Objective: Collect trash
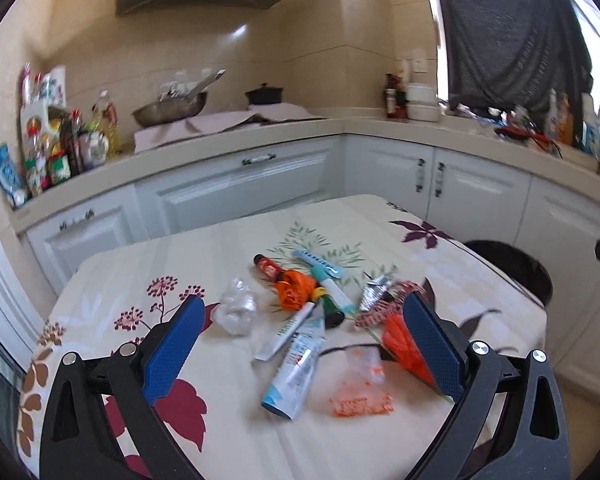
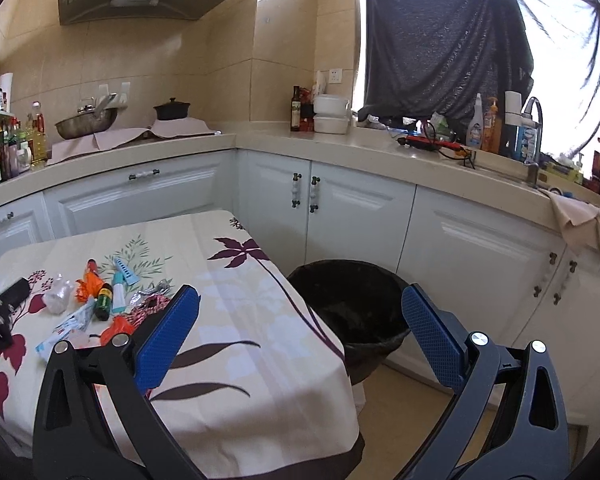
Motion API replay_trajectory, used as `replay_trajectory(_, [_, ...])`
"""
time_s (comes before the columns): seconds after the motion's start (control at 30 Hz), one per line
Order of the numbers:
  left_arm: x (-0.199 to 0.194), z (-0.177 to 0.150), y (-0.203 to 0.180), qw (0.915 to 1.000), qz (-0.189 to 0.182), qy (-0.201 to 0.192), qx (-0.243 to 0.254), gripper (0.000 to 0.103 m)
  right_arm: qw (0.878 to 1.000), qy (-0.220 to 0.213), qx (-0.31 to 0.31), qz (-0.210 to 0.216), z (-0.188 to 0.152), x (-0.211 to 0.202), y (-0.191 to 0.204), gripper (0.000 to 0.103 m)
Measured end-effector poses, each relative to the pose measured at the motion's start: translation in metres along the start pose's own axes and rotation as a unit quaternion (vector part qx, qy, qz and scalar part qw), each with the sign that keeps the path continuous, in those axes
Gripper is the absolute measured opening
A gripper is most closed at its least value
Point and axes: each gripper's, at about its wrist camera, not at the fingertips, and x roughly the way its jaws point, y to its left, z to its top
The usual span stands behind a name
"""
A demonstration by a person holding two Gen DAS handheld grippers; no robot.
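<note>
left hand-held gripper [image 1: 300,336]: blue-padded jaws spread wide, nothing between them, hovering over the trash pile.
right hand-held gripper [image 2: 300,316]: jaws spread wide too, empty; left finger over the worktop edge, right finger over the bin side.
worktop [image 1: 148,264]: small table under a cream cloth with floral print, dark red and purple leaves.
trash pile [image 1: 308,308]: centre of the worktop, items touching or overlapping.
crumpled clear plastic wrap [image 1: 236,308]: 9 o'clock of the pile, just apart from the rest.
orange crinkled wrapper [image 1: 294,290]: pile centre, against a small red tube [image 1: 266,266] at its 11 o'clock.
white-and-blue squeezed tube [image 1: 294,372]: 6 o'clock of the pile, lying flat.
silver foil scrap [image 1: 374,292]: 3 o'clock, beside a red-and-white patterned wrapper [image 1: 384,312].
orange crumbs in a clear bag [image 1: 362,398]: 5 o'clock, near the gripper's right finger.
black-lined round waste bin [image 2: 348,304]: on the floor just beside the worktop, at its 3 o'clock, in front of white cabinets.
</note>
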Motion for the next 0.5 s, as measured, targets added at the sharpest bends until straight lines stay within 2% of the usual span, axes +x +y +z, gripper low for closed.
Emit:
replay_trajectory(0.1, [-0.011, -0.006, -0.01, 0.9998, -0.013, -0.01, 0.009, 0.096, 1.0, 0.001, -0.005, -0.001, -0.006, -0.006, -0.002, 0.099])
replay_trajectory(0.2, [-0.023, -0.012, -0.015, 0.9986, -0.033, -0.04, 0.013, 0.096, 1.0, -0.007, -0.006, -0.004, -0.011, -0.013, -0.002, 0.099])
replay_trajectory(0.27, [-0.031, -0.016, -0.017, 0.9977, -0.03, -0.06, 0.012, 0.096, 1.0, -0.008, -0.004, -0.004, -0.013, -0.015, -0.003, 0.099])
replay_trajectory(0.3, [-0.034, -0.017, -0.019, 0.9977, -0.023, -0.064, 0.01, 0.096, 1.0, -0.007, -0.003, -0.004, -0.015, -0.016, -0.003, 0.099])
replay_trajectory(0.5, [-0.041, -0.021, -0.018, 0.9974, -0.037, -0.062, 0.004, 0.096, 1.0, -0.009, 0.004, -0.003, -0.027, -0.025, 0.002, 0.099])
